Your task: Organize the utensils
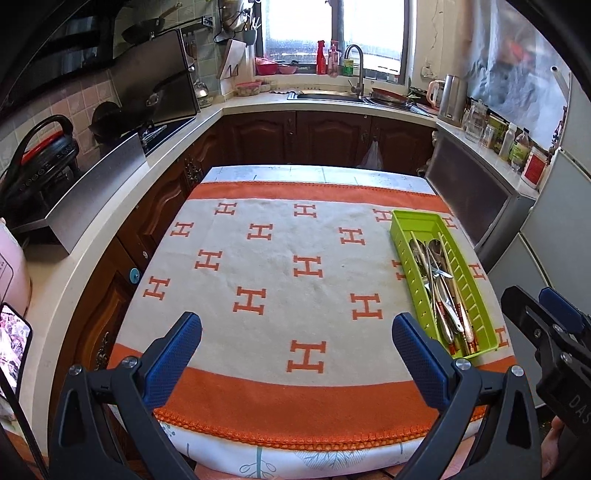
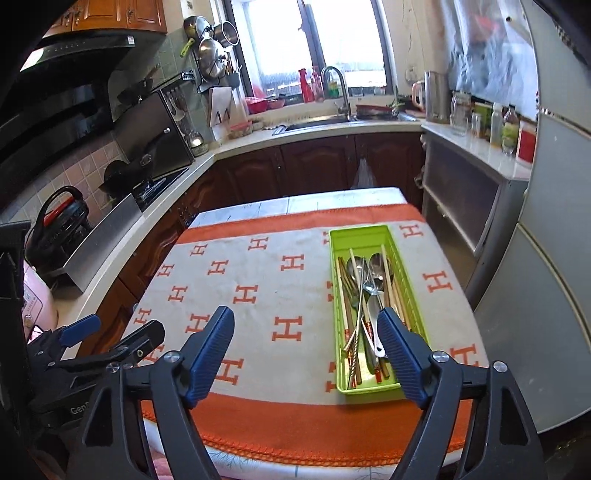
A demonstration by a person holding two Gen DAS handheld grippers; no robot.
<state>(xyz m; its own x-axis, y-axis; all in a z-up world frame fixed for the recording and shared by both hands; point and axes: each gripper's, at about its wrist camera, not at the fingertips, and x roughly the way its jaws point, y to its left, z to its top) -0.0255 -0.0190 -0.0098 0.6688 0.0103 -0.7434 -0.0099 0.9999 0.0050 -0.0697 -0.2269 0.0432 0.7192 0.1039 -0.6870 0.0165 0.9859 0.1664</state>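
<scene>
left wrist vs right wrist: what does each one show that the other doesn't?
Left wrist only: a lit phone screen at the left edge.

Right wrist only: pots hanging beside the window and wooden upper cabinets.

Both: the green tray full of utensils on the orange H-pattern cloth, with the left gripper and right gripper open and empty.

A lived-in home kitchen — a pale U-shaped worktop [image 1: 236, 105] runs over dark carved-wood cabinet doors [image 1: 332, 134], with a steel sink and curved tap [image 1: 355, 70] under a bright window [image 2: 310, 40]. Shiny steel pots [image 2: 208, 55] hang on the tiled wall beside a black range hood [image 2: 55, 92], above a black wok on the hob [image 2: 122, 177] — bottles and jars [image 1: 517, 147] line the right-hand side
</scene>
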